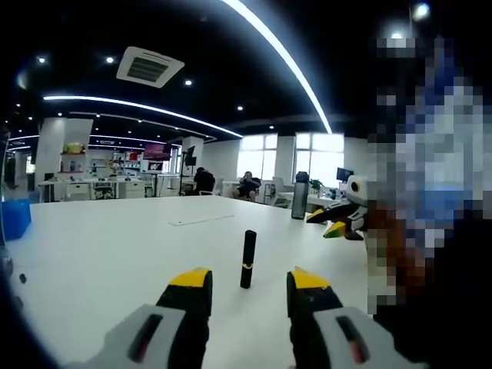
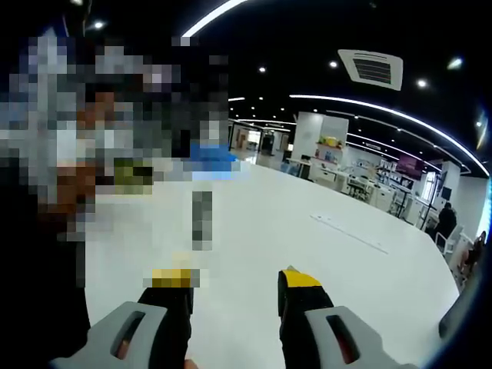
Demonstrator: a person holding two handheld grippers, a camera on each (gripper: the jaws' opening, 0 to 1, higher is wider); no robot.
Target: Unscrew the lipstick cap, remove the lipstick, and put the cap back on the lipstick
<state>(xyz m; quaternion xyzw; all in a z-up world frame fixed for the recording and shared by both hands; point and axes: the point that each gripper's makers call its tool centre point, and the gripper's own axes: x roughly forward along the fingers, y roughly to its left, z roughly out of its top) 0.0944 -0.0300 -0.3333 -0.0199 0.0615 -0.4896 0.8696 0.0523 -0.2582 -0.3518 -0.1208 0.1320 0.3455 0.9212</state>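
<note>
A black lipstick [image 1: 247,259] with a thin gold band stands upright, cap on, on the white table [image 1: 92,254]. My left gripper [image 1: 248,283] is open just in front of it, level with the table, and the tube stands a little beyond the gap between the yellow-tipped fingers. My right gripper [image 1: 337,221] comes in from the right in the left gripper view, farther back, with its yellow tips apart. In the right gripper view my right gripper [image 2: 237,280] is open above the table [image 2: 323,261] with nothing between its fingers.
A dark tall bottle [image 1: 300,196] stands at the table's far edge. A flat pale strip [image 1: 201,221] lies on the table behind the lipstick; the same strip [image 2: 347,232] appears in the right gripper view. A blue bin [image 1: 15,219] sits at the far left. People sit at desks [image 1: 247,184] in the background.
</note>
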